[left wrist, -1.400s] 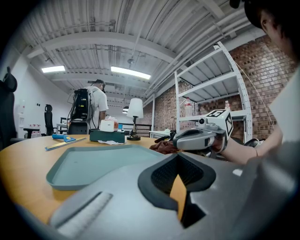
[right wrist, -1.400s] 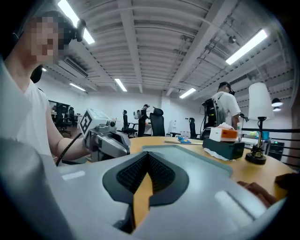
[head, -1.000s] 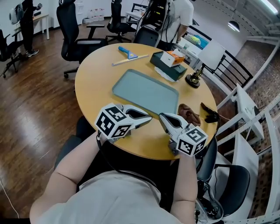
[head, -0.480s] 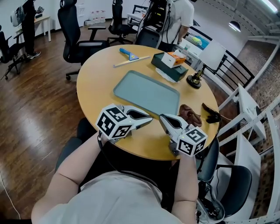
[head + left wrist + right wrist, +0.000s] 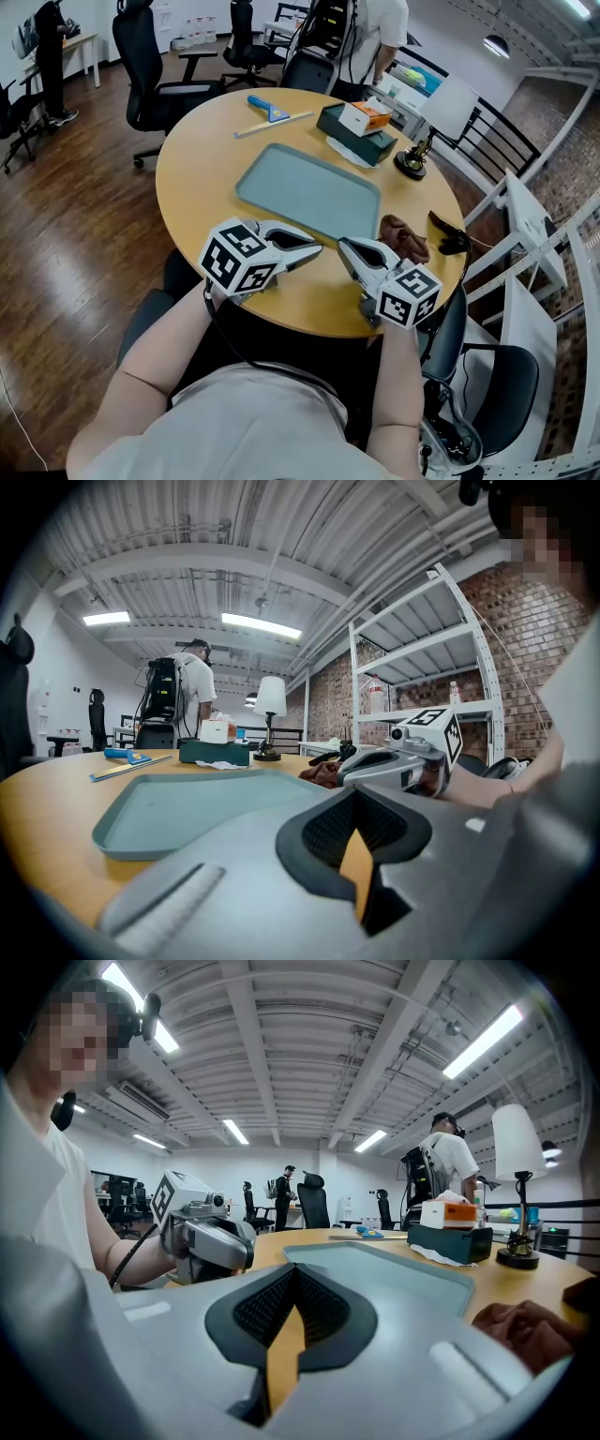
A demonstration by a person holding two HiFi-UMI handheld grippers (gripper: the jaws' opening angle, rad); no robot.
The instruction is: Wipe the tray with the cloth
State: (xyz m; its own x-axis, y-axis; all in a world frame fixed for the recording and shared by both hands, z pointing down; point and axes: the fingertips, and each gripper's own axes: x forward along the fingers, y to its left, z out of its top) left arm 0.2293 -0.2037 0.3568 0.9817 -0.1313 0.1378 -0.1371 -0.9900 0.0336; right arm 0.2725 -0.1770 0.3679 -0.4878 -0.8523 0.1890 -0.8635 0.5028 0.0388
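jaws of the left gripper (image 5: 314, 251) meet on nothing at six o'clock of the table (image 5: 197, 178); tray (image 5: 309, 187) lies bare at centre; right gripper (image 5: 345, 246) is likewise closed, empty; cloth (image 5: 403, 239) sits bunched at the tray's four o'clock, off it. this fits wiping ahead or finished.

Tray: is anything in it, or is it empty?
Empty: the tray shows a bare floor; the cloth lies crumpled on the table beside it.

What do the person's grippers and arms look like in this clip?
Both the left gripper and right gripper are grey-white, beak-shaped shells with black ribbed pads. Each carries a black-and-white marker cube. A black cable trails from the left. Pale short-sleeved shirt.
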